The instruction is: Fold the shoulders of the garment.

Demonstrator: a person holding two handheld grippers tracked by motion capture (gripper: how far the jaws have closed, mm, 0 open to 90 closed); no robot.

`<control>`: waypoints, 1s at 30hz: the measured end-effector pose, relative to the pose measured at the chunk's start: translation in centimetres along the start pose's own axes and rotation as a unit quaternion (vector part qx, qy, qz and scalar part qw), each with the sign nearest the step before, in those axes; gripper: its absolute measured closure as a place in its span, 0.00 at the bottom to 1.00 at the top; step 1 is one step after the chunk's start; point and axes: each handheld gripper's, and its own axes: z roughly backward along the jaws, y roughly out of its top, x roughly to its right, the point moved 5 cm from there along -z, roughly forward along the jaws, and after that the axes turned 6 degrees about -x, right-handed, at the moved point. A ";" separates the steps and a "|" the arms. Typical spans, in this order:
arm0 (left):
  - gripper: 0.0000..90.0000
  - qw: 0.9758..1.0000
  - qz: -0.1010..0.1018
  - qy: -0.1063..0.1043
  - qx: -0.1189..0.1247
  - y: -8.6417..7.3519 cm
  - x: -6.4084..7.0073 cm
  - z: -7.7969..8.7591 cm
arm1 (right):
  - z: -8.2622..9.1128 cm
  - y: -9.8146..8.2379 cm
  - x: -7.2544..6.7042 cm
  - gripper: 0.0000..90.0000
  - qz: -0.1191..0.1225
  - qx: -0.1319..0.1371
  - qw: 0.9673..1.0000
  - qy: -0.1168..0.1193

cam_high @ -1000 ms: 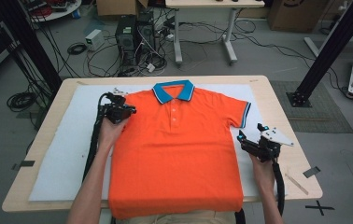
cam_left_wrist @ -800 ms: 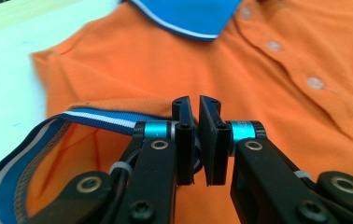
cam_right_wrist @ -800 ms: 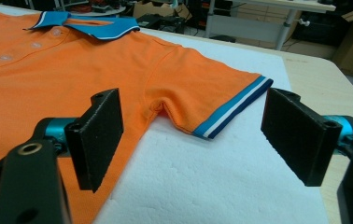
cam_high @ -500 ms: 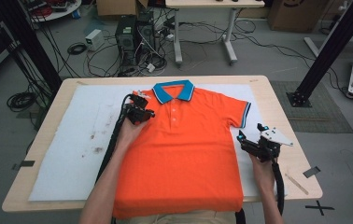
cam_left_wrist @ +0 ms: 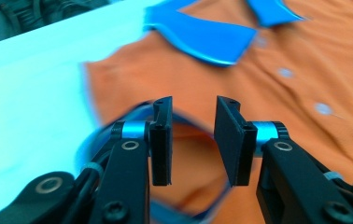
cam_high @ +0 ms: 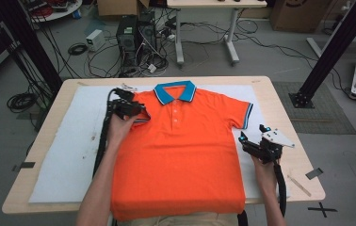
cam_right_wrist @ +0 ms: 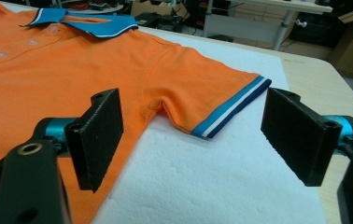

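Orange polo shirt (cam_high: 185, 150) spread flat on the white foam mat (cam_high: 68, 155), one sleeve folded in.

Nearest, the shirt's hem hangs at the table's (cam_high: 44, 134) near edge. The right gripper (cam_high: 250, 141) rests just beside the shirt's right side, jaws wide apart with nothing between them, below the spread right sleeve (cam_right_wrist: 198, 93). Farther on, the left gripper (cam_left_wrist: 192, 140) hovers over the folded-in left sleeve (cam_high: 140, 117); its jaws have just been opening and stand apart, free of the cloth. The blue collar (cam_high: 175, 90) lies at the far end.
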 end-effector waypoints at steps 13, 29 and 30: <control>0.66 0.996 0.082 -0.021 -0.024 -1.6 -4.0 -1.2 | -0.1 0.0 -0.1 0.24 0.006 -0.002 1.000 -0.007; 0.98 0.995 -0.017 -0.103 -0.005 -1.1 1.4 -1.9 | -0.1 0.0 -0.1 0.24 0.009 -0.002 1.000 -0.009; 0.98 0.994 -0.031 -0.103 -0.011 -1.1 2.1 -2.2 | -0.1 0.0 -0.1 0.24 0.009 -0.003 1.000 -0.010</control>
